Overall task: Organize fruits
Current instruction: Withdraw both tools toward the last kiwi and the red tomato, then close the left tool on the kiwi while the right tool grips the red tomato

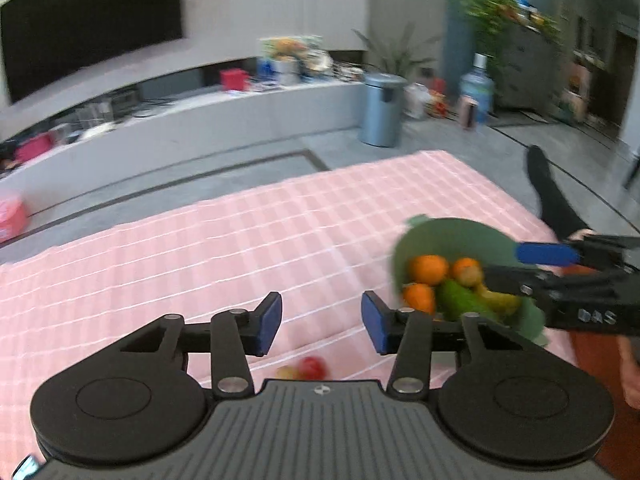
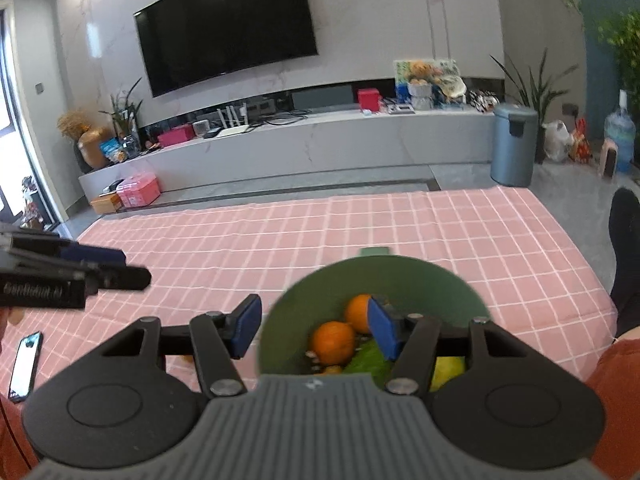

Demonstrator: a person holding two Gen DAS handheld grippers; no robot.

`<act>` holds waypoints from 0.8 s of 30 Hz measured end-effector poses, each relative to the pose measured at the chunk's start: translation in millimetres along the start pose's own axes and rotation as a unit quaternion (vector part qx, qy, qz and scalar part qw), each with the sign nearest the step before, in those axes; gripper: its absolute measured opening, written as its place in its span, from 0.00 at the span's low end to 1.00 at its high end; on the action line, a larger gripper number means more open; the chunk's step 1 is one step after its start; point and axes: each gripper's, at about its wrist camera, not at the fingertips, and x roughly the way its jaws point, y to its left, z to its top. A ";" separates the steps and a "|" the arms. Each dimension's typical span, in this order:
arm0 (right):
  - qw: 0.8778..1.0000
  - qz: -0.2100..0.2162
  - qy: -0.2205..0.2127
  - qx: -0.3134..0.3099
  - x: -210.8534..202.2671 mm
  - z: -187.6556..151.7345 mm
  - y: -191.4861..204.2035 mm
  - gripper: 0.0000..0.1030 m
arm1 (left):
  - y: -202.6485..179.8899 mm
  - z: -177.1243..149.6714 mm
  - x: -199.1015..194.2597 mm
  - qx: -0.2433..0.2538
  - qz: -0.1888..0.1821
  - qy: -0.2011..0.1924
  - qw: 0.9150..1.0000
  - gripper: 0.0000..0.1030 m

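Observation:
A green bowl (image 2: 372, 276) holds oranges (image 2: 334, 342), a green fruit (image 2: 370, 358) and a yellow one (image 2: 448, 368). My right gripper (image 2: 316, 326) straddles the bowl's near left wall, one finger inside and one outside. In the left wrist view the bowl (image 1: 452, 236) hangs tilted above the pink checked cloth (image 1: 240, 240), with the right gripper (image 1: 504, 264) on its rim. My left gripper (image 1: 322, 322) stands open with nothing between its fingers. A blurred red and yellow fruit (image 1: 310, 368) lies on the cloth just below it. The left gripper (image 2: 128, 266) also shows at the left of the right wrist view.
A phone (image 2: 24, 364) lies on the cloth's near left corner. A person's black-socked foot (image 2: 626, 256) rests at the right edge, with orange clothing (image 2: 616, 376) close by. Beyond the cloth are a grey floor, a blue-grey bin (image 2: 514, 144) and a long low bench (image 2: 300, 144).

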 end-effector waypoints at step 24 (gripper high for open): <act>0.991 0.019 0.058 -0.121 65.4 -55.8 100.9 0.20 | 44.8 -71.2 41.6 -0.080 -0.062 0.042 0.994 0.29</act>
